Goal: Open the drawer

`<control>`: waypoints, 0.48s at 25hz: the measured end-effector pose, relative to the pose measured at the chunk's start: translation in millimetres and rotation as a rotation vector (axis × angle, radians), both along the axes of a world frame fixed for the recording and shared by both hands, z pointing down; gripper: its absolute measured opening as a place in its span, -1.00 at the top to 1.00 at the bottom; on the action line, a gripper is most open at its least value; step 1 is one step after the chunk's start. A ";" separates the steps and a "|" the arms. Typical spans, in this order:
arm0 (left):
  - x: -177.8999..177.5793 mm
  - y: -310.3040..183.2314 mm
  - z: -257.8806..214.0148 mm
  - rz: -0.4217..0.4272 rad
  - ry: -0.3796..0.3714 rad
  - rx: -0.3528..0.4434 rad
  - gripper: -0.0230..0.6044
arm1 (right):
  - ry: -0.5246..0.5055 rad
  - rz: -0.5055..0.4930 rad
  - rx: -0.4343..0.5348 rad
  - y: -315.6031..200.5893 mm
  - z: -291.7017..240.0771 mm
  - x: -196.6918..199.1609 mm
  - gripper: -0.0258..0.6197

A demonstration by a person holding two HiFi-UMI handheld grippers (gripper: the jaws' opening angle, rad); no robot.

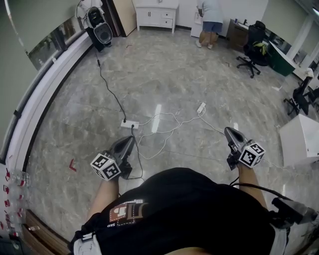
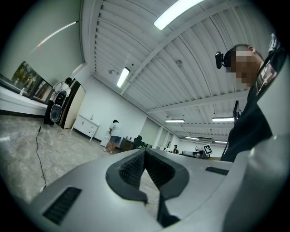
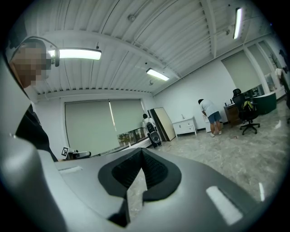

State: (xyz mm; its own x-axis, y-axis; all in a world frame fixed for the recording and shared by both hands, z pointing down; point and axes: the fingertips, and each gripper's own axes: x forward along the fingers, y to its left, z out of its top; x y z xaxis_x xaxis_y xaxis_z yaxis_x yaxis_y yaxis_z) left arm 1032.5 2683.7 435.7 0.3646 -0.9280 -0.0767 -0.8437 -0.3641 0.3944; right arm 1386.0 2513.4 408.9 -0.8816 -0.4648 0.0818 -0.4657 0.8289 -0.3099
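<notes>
A white cabinet with drawers (image 1: 155, 15) stands against the far wall, well away from both grippers. It also shows small in the left gripper view as the white cabinet (image 2: 87, 127) and in the right gripper view as the cabinet (image 3: 185, 125). My left gripper (image 1: 130, 139) is held low in front of my body, pointing out over the floor, jaws together with nothing between them (image 2: 144, 152). My right gripper (image 1: 227, 130) is held the same way at the right, jaws closed and empty (image 3: 142, 150).
White cables and a power strip (image 1: 129, 124) lie on the marble floor ahead. A black speaker (image 1: 102, 34) stands far left, office chairs (image 1: 254, 47) far right, and a white box (image 1: 299, 139) at the right. A person (image 1: 209, 22) stands beside the cabinet.
</notes>
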 end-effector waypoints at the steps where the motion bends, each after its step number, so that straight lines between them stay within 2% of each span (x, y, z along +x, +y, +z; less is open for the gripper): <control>1: 3.0 -7.4 1.2 -0.002 -0.003 -0.005 0.97 | -0.011 0.000 -0.008 -9.8 2.8 2.7 0.93; 7: 28.0 -64.8 -15.2 -0.050 -0.044 -0.006 0.97 | -0.068 -0.069 -0.043 -82.1 11.8 14.3 0.93; 12: 78.5 -135.9 -33.3 -0.089 -0.045 0.022 0.97 | -0.059 -0.154 -0.003 -161.9 -3.5 41.0 0.93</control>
